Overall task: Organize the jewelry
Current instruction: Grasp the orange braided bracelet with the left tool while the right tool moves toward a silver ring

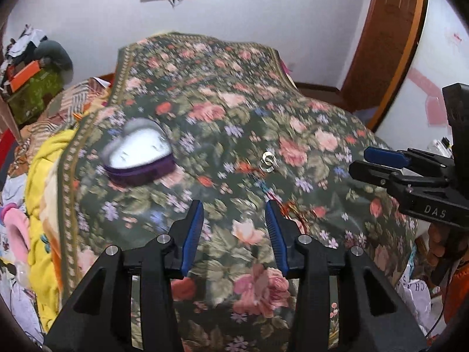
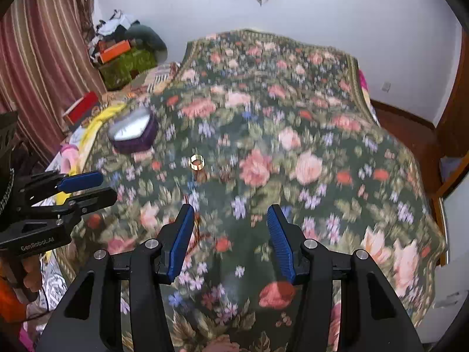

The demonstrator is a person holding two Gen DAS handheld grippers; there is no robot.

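An open heart-shaped purple jewelry box point(image 1: 139, 154) with a white lining lies on the floral bedspread point(image 1: 222, 94) at the left; it also shows in the right wrist view point(image 2: 133, 132). A gold ring point(image 1: 268, 160) lies mid-bed, right of the box, and shows in the right wrist view point(image 2: 197, 162). A thin reddish chain point(image 1: 288, 208) lies on the cloth near my left gripper point(image 1: 234, 231), which is open and empty. My right gripper point(image 2: 231, 240) is open and empty, above the cloth short of the ring. Each gripper shows at the edge of the other's view.
Yellow and pink fabrics point(image 1: 44, 193) are piled along the bed's left edge. Boxes and clothes point(image 2: 123, 55) are stacked in the far left corner by a striped curtain point(image 2: 44, 58). A wooden door point(image 1: 381, 38) is at the right.
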